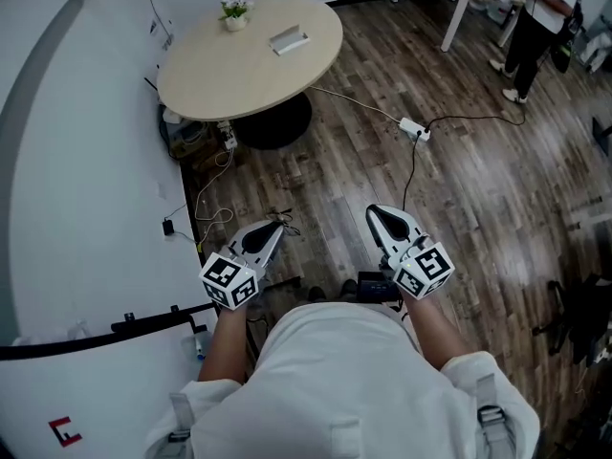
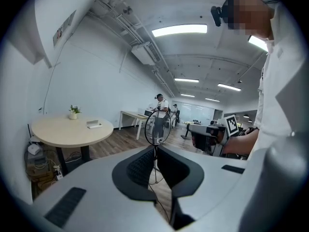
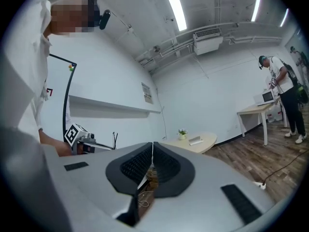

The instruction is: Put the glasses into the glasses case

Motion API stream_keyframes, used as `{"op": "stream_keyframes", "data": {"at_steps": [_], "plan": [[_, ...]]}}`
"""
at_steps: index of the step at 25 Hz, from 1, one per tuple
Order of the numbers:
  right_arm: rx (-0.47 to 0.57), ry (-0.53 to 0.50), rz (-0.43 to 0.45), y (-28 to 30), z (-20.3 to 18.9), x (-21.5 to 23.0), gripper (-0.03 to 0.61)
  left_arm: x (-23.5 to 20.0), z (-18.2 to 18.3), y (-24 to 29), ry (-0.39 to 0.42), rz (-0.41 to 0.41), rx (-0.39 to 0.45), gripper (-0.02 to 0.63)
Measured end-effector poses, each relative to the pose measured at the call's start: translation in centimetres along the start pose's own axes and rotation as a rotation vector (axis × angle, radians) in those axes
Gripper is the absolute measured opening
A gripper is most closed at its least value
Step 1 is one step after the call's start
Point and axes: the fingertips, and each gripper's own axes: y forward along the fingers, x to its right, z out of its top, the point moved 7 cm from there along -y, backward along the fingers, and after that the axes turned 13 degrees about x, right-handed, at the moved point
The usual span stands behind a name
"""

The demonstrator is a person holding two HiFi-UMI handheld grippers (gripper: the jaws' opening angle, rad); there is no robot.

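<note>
My left gripper [image 1: 276, 226] is held low in front of the person's body, its jaws nearly closed on a pair of thin wire-rimmed glasses [image 2: 157, 127]. One round lens stands up above the fingertips in the left gripper view, and its thin stem runs down between the pads. In the head view the glasses [image 1: 283, 220] show only as a dark wisp at the jaw tips. My right gripper [image 1: 376, 211] hangs beside it, shut and empty, with its pads [image 3: 145, 159] meeting. A small pale oblong case [image 1: 289, 39] lies far ahead on the round table [image 1: 220, 75].
A small potted plant [image 1: 234, 13] stands on the round table. A power strip [image 1: 414, 128] and its cables lie on the wooden floor. A white partition [image 1: 86, 199] runs along the left. A person [image 1: 535, 27] stands by a desk at the far right.
</note>
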Motion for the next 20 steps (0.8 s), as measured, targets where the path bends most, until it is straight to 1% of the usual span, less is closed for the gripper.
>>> {"op": "stream_keyframes", "data": {"at_steps": [4, 9, 12, 14, 20], "plan": [[-0.005, -0.027, -0.019, -1.0, 0.3, 1.2, 0.025, 0.2, -0.8, 1.2, -0.023, 0.011, -0.007, 0.032], [-0.009, -0.006, -0.062, -3.3, 1.1, 4.0, 0.025, 2.2, 0.0, 4.5, -0.014, -0.027, 0.017, 0.032], [-0.012, -0.002, -0.080, -4.2, 1.3, 6.0, 0.025, 2.9, 0.1, 5.9, -0.004, -0.028, 0.018, 0.032], [-0.007, -0.001, -0.088, -4.8, 1.3, 7.1, 0.025, 3.4, -0.2, 6.5, -0.015, -0.028, 0.024, 0.032], [0.013, 0.019, -0.114, -5.5, 0.7, 8.1, 0.025, 3.5, -1.4, 6.8, -0.039, -0.010, -0.014, 0.032]]}}
